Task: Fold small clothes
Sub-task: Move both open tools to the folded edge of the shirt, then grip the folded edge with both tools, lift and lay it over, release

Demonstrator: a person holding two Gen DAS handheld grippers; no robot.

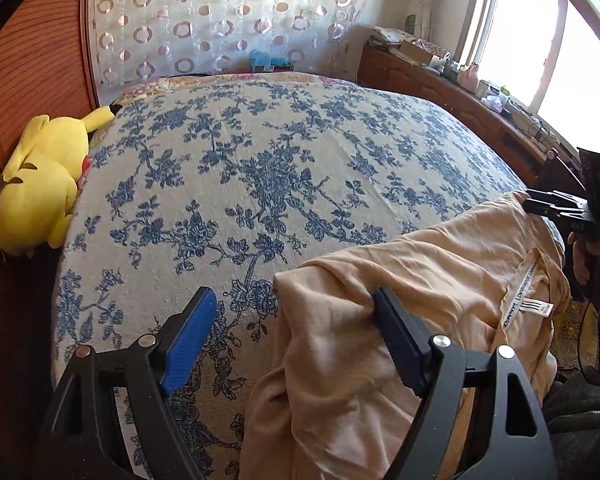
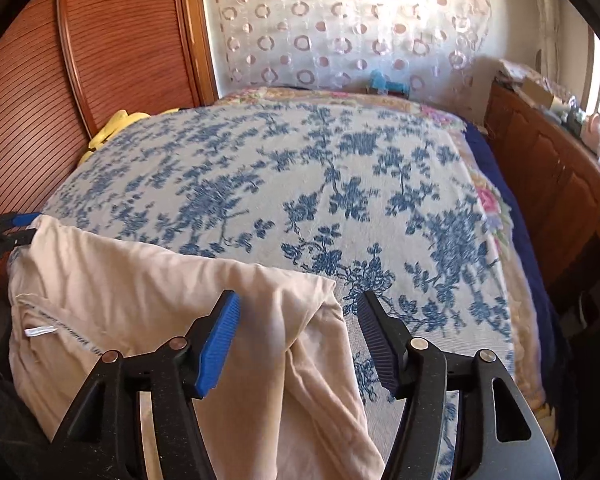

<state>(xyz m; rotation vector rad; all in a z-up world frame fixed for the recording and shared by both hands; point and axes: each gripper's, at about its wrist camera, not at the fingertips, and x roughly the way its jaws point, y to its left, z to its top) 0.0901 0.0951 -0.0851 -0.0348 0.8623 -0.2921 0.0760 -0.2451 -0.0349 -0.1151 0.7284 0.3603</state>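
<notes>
The beige top (image 1: 420, 280) lies at the near edge of the bed (image 1: 260, 160), partly hanging off. Left tool (image 1: 292, 332) and right tool (image 2: 296, 340) both stand open, gripping nothing. With so much fabric overhanging, the unheld garment could slide off or bunch.

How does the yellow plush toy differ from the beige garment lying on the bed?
The yellow plush toy is bright, stuffed and rounded; the beige garment is pale, flat and limp. The toy sits wedged at the bed's far left edge against the wooden panel; the garment drapes over the near edge of the floral bedspread. The garment shows a white label; the toy shows none. Both are soft fabric things.
</notes>
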